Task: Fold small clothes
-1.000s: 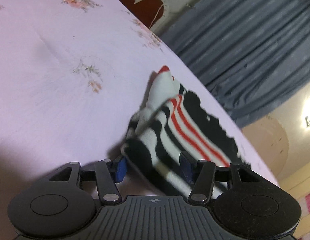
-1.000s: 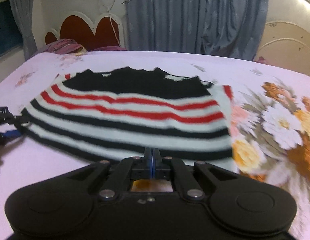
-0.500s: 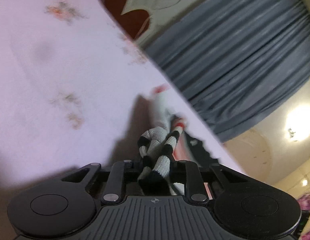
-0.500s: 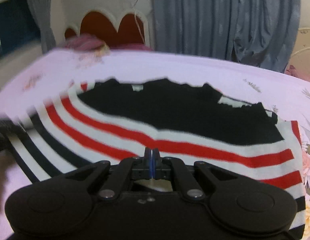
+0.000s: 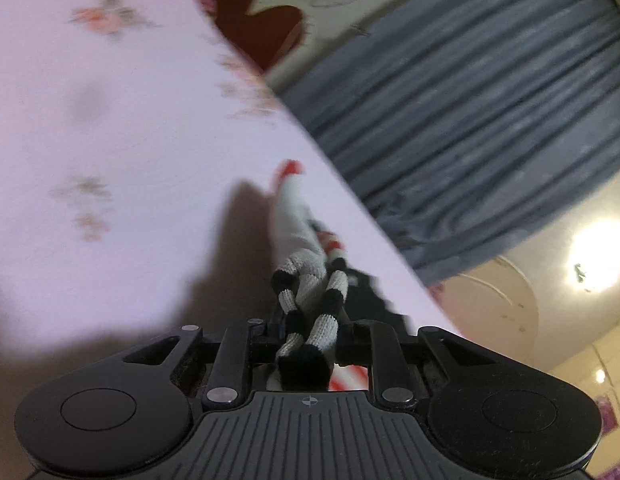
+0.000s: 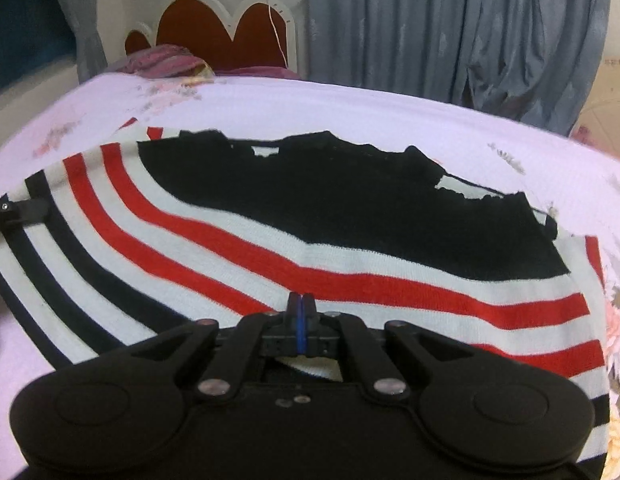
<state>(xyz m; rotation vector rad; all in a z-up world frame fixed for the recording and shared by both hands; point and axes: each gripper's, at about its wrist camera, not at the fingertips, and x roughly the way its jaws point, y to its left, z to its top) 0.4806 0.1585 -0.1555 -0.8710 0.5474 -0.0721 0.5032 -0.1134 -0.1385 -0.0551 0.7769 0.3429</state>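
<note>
Striped knit sweater (image 6: pixel 350 280) spread unfolded on bed (image 6: pixel 390 120); left gripper (image 5: pixel 310 332) pinching its bunched edge, right gripper (image 6: pixel 299 320) pressed together, nothing folded yet.

Bed (image 6: pixel 350 112): covered by a pale pink sheet (image 5: pixel 110 140), printed with small faded flower sprigs toward the head end and large orange, white and pink blossoms along the right edge. Headboard (image 6: pixel 214 36) at the far end, red panels in a scalloped white frame. Lying on the sheet: one knitted striped jumper (image 6: pixel 310 248), spread out, with a black upper part and red, white and black stripes below; a purple pillow (image 6: pixel 162 64), just in front of the headboard.
</note>
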